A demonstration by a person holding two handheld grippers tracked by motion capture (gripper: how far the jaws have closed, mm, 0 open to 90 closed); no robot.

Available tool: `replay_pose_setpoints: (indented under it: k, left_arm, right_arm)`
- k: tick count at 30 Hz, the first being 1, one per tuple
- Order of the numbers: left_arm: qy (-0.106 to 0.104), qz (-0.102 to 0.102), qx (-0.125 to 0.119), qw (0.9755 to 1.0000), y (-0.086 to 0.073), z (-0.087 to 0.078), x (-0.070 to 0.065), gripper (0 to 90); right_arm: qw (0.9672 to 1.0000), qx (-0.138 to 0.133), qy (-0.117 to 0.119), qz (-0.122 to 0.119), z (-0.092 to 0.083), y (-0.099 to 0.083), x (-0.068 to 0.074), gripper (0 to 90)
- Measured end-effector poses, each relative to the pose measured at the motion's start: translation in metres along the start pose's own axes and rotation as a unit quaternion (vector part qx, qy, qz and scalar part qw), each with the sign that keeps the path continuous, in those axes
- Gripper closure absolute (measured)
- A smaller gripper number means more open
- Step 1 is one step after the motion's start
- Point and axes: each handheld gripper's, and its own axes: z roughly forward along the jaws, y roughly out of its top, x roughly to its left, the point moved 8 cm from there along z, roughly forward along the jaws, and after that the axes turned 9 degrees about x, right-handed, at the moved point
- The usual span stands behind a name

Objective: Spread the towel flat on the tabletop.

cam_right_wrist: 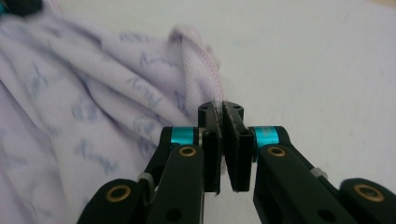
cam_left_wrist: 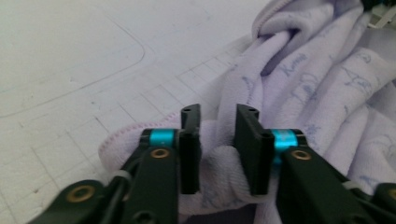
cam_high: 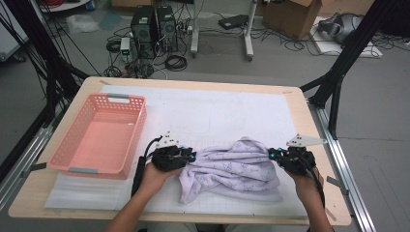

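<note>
Between the two tools lies a crumpled lilac terry towel (cam_high: 232, 169) with a faint blue print and a pink stitched hem, its soft folds bunched and twisted into ridges on the white gridded mat (cam_high: 217, 111) that covers the pale wooden counter (cam_high: 314, 145). At the towel's left end sits the left tool (cam_high: 189, 155), black with turquoise bands; in the left gripper view (cam_left_wrist: 218, 144) its flat jaws stand parted, a thick roll of cloth lying between them but not squeezed, so it is released. At the towel's right end the right tool (cam_high: 271, 153) is clenched on the hemmed edge: in the right gripper view (cam_right_wrist: 223, 140) the pads press together with a thin strip of fabric pinched between them. Both hands come up from the near edge, forearms angled inward, each tool pointing level toward the other across the cloth. Just beyond the left tool, on its outer side, rests a rectangular salmon-pink plastic basket (cam_high: 63, 150) with perforated walls.
</note>
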Motion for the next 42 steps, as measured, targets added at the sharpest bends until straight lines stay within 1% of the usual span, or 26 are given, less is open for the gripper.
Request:
replay_pose_setpoints:
  k: [1,3,4,7,10,12,14,16,17,18,19,21,22,23,26,28,30,32,35,37,38,39,40,41,42]
  left_arm:
    - [-0.002,-0.003,0.001,1.0,0.003,0.0,0.001,61.0]
    - [0.004,-0.009,-0.001,1.0,0.011,0.0,0.004,55.6]
    - [0.003,-0.01,-0.001,0.9999,0.016,0.0,0.005,54.6]
    - [0.005,-0.013,-0.011,0.9998,0.033,-0.003,0.008,53.2]
    - [0.005,-0.018,-0.02,0.9996,0.048,-0.003,0.012,52.4]
    - [0.01,-0.017,-0.016,0.9997,0.055,0.0,0.016,52.4]
    - [0.01,-0.019,-0.004,0.9998,0.06,0.007,0.019,52.6]
    - [-0.002,-0.02,0.008,0.9998,0.064,0.017,0.02,52.6]
    - [-0.005,-0.02,0.02,0.9996,0.064,0.023,0.02,53.2]
    - [-0.003,-0.018,0.031,0.9994,0.064,0.029,0.021,53.3]
    - [-0.004,-0.02,0.04,0.999,0.064,0.035,0.022,53.8]
    - [-0.01,-0.02,0.057,0.9981,0.062,0.047,0.022,55.1]
    - [-0.013,-0.018,0.069,0.9974,0.061,0.052,0.021,55.8]
    - [-0.02,-0.02,0.075,0.9968,0.059,0.057,0.017,55.8]
    - [-0.042,-0.004,0.097,0.9944,0.053,0.071,0.002,55.6]
    - [-0.066,0.008,0.112,0.9915,0.048,0.077,-0.009,50.0]
    - [-0.083,0.017,0.118,0.9894,0.046,0.081,-0.018,48.9]
    - [-0.086,0.026,0.127,0.9878,0.043,0.084,-0.023,47.3]
    - [-0.094,0.037,0.137,0.9854,0.04,0.087,-0.03,46.1]
    - [-0.11,0.041,0.143,0.9828,0.038,0.089,-0.037,44.3]
    - [-0.123,0.043,0.146,0.9807,0.036,0.091,-0.042,43.9]
    - [-0.137,0.046,0.151,0.9778,0.034,0.093,-0.047,43.6]
    - [-0.146,0.052,0.156,0.9754,0.031,0.094,-0.051,43.3]
    - [-0.149,0.056,0.158,0.9746,0.03,0.096,-0.055,43.4]
    - [-0.149,0.059,0.159,0.9743,0.029,0.098,-0.056,43.5]
  right_arm:
    - [0.9999,0.014,-0.007,-0.006,0.003,-0.006,0.0,85.9]
    - [0.9994,0.029,-0.013,-0.013,0.007,-0.015,0.001,86.0]
    - [0.9993,0.03,-0.015,-0.013,0.009,-0.019,0.001,85.9]
    - [0.9995,0.03,-0.012,0.0,0.011,-0.028,-0.002,86.0]
    - [0.9995,0.03,-0.011,0.004,0.01,-0.03,-0.005,85.9]
    - [0.9995,0.029,-0.009,0.004,0.01,-0.031,-0.005,85.9]
    - [0.9995,0.031,-0.01,0.002,0.011,-0.031,-0.005,85.9]
    - [0.9995,0.031,-0.011,-0.002,0.011,-0.031,-0.004,85.9]
    - [0.9995,0.029,-0.011,-0.004,0.011,-0.03,-0.004,85.9]
    - [0.9995,0.03,-0.01,-0.003,0.011,-0.03,-0.004,85.9]
    - [0.9996,0.028,-0.009,-0.004,0.011,-0.03,-0.004,85.8]
    - [0.9996,0.028,-0.008,-0.004,0.011,-0.03,-0.004,85.7]
    - [0.9996,0.028,-0.007,-0.002,0.011,-0.03,-0.004,85.7]
    - [0.9996,0.028,-0.007,-0.002,0.01,-0.03,-0.004,85.6]
    - [0.9997,0.026,-0.005,-0.003,0.011,-0.03,-0.004,85.4]
    - [0.9997,0.024,-0.005,-0.003,0.011,-0.029,-0.004,85.2]
    - [0.9997,0.024,-0.004,-0.003,0.011,-0.029,-0.004,85.1]
    - [0.9997,0.022,-0.004,-0.004,0.01,-0.029,-0.004,85.1]
    - [0.9998,0.02,-0.002,0.003,0.01,-0.028,-0.004,85.0]
    - [0.9998,0.018,-0.001,0.001,0.01,-0.028,-0.004,85.0]
    - [0.9998,0.018,-0.001,0.001,0.01,-0.027,-0.004,84.9]
    - [0.9998,0.019,0.0,0.002,0.01,-0.027,-0.003,84.8]
    - [0.9998,0.019,-0.001,0.001,0.01,-0.027,-0.004,84.8]
    - [0.9998,0.018,0.0,0.001,0.01,-0.027,-0.004,84.8]
    - [0.9998,0.018,0.0,0.001,0.01,-0.027,-0.004,84.8]
